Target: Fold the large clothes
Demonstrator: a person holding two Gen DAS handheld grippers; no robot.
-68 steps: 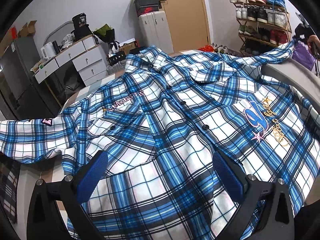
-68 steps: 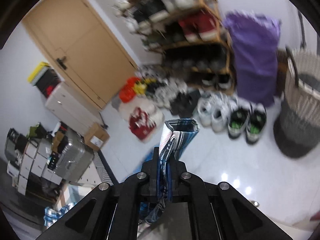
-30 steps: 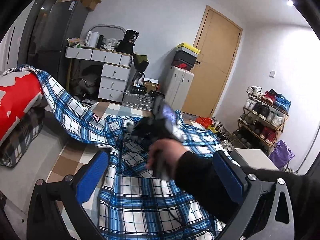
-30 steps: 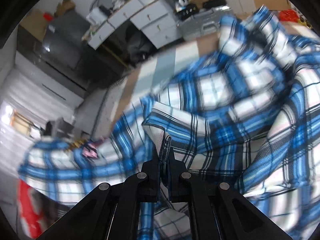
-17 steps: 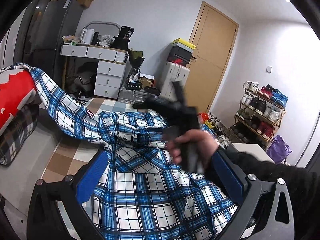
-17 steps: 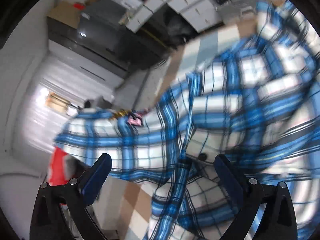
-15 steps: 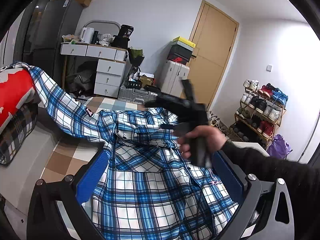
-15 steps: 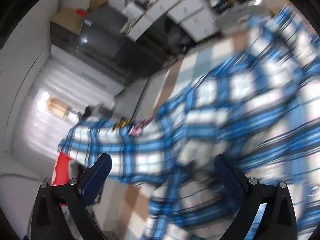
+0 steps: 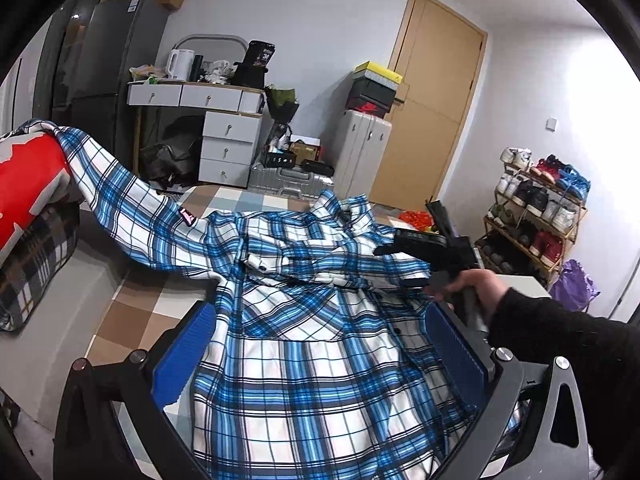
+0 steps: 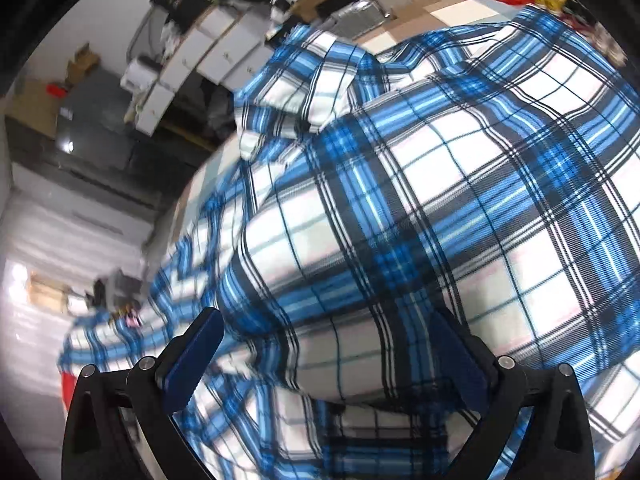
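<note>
A blue plaid shirt (image 9: 304,320) lies on the bed, one sleeve folded across its chest, the other draped aside unfolded. Left gripper (image 9: 320,352) and right gripper (image 10: 324,356) gape wide, empty.

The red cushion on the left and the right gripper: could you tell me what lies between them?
In the left wrist view, the plaid shirt fills that stretch, one sleeve draped up onto the red cushion, its body reaching the right gripper.

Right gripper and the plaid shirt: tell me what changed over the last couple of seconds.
The right gripper carried a sleeve of the plaid shirt across onto its body, then let go; its fingers have just opened wide, gripping nothing. The left gripper stayed open over the shirt; the other sleeve stays draped out sideways.
</note>
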